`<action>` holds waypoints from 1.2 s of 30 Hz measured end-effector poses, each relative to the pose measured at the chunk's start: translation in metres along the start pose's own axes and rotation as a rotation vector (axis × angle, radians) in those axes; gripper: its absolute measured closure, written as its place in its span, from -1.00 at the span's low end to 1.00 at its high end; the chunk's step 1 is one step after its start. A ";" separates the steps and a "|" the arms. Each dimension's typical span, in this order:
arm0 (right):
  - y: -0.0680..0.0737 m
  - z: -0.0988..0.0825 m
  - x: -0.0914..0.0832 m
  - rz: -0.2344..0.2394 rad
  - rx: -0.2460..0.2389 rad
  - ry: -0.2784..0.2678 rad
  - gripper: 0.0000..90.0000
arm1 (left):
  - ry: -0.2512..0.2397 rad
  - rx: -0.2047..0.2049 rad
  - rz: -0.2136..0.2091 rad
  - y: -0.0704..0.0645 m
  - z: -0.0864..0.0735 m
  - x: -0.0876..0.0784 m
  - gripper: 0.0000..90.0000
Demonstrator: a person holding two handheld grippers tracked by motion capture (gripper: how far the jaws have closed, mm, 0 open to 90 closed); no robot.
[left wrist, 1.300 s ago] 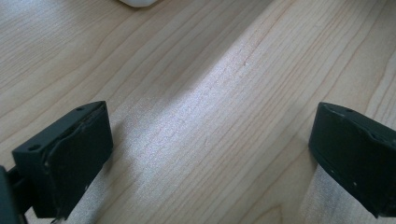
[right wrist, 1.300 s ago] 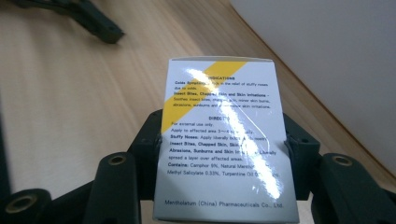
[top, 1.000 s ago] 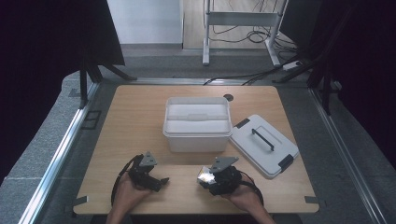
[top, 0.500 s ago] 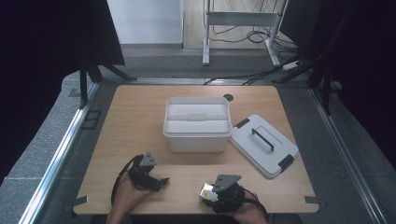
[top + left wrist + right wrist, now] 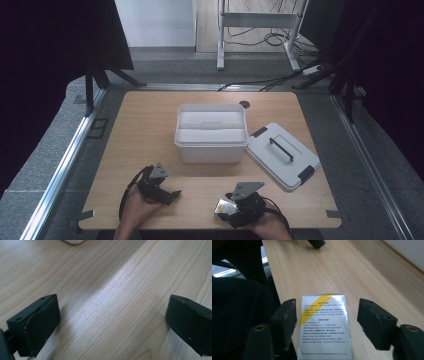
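Packet (image 5: 324, 327): flat, silver, with a yellow stripe and small print, lying on the table (image 5: 352, 272) at its near edge, between the jaws of the right claw (image 5: 325, 317). In the high view the packet (image 5: 224, 207) sits just left of that claw (image 5: 235, 210), close to the person's side of the table (image 5: 150, 130).

Right claw: jaws have just been opening; now they stand apart, a gap on each side of the packet, pads not pressing.

Left claw (image 5: 112, 322): open wide over bare wood, nothing between the jaws. High view puts it (image 5: 167, 195) well apart from the packet.

Risks, as I judge them:
- Packet is thin and glossy; jaws closing from the sides may slide over it or buckle it rather than lift it.
- It lies close to the table edge; a nudge toward the person could push it off.
- Bin (image 5: 211, 132) is open, lid (image 5: 282, 155) beside it; if the packet is bound there, a weak pinch could drop it on the way.
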State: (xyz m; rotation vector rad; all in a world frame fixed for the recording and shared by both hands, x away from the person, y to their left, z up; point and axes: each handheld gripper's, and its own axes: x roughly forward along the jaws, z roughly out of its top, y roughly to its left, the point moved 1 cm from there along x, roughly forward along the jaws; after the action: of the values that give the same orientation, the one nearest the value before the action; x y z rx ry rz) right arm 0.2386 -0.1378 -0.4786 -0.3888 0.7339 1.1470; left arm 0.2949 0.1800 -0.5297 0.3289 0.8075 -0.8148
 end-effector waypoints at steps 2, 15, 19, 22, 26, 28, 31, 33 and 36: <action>-0.002 0.003 -0.002 -0.004 0.002 -0.006 -0.33 | 0.000 0.000 0.000 0.000 0.000 0.000 -1.00; -0.031 0.010 -0.014 -0.078 0.039 -0.050 -0.38 | -0.002 -0.003 -0.001 0.000 0.000 0.000 -1.00; -0.047 0.006 -0.019 -0.127 0.071 -0.068 -0.45 | -0.002 -0.003 -0.001 0.000 0.000 0.000 -1.00; -0.058 0.004 -0.021 -0.154 0.100 -0.078 -0.52 | -0.002 -0.003 0.000 0.000 0.000 0.000 -1.00; -0.069 0.001 -0.020 -0.175 0.138 -0.087 -0.69 | -0.002 -0.003 -0.014 0.001 0.002 0.001 -1.00; -0.072 0.000 -0.020 -0.181 0.147 -0.090 -0.72 | -0.001 -0.004 -0.023 0.001 0.004 0.001 -1.00; -0.082 0.000 -0.017 -0.218 0.172 -0.097 -0.95 | -0.007 0.012 -0.029 0.003 0.014 -0.003 -1.00; -0.088 0.001 -0.016 -0.222 0.184 -0.103 -1.00 | -0.007 0.016 -0.029 0.004 0.018 -0.005 -1.00; -0.094 0.003 -0.014 -0.229 0.180 -0.104 -1.00 | -0.021 0.023 -0.022 0.009 0.030 -0.011 -1.00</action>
State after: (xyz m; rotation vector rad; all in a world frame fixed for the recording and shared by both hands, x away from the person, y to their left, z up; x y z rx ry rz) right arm 0.3228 -0.1815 -0.4745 -0.2523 0.6768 0.8711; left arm 0.3126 0.1751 -0.5024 0.3322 0.7840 -0.8478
